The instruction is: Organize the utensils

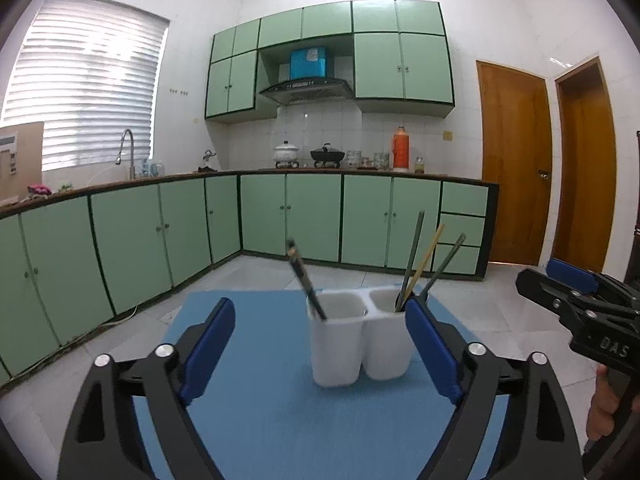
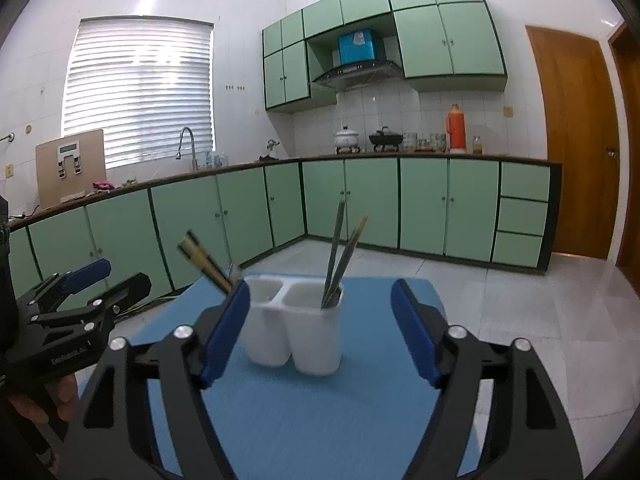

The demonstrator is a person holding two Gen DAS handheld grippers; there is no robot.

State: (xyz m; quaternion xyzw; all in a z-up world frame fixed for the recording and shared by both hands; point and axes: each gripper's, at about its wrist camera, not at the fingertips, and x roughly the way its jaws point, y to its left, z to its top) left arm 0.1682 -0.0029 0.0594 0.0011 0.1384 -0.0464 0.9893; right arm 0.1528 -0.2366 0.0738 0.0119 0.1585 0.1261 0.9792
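A white two-compartment utensil holder [image 1: 340, 352] [image 2: 296, 336] stands on a blue mat [image 1: 260, 420] [image 2: 320, 420]. Dark chopsticks [image 1: 304, 276] [image 2: 204, 260] lean left out of its left cup. Green and yellowish chopsticks [image 1: 416, 256] [image 2: 340, 248] stand in the right cup. My left gripper [image 1: 320, 306] is open, its blue pads wide apart on either side of the holder and clear of it. My right gripper [image 2: 320, 286] is also open just before the holder, holding nothing. Each gripper shows at the edge of the other's view [image 1: 540, 276] [image 2: 124, 274].
Green base cabinets [image 1: 312, 220] run along two walls under a counter with a faucet [image 1: 127, 148], pots and an orange thermos [image 1: 400, 148]. Wooden doors [image 1: 516, 160] stand at the right. Pale tiled floor [image 1: 500, 320] surrounds the mat. A hand [image 1: 608, 412] grips the right tool.
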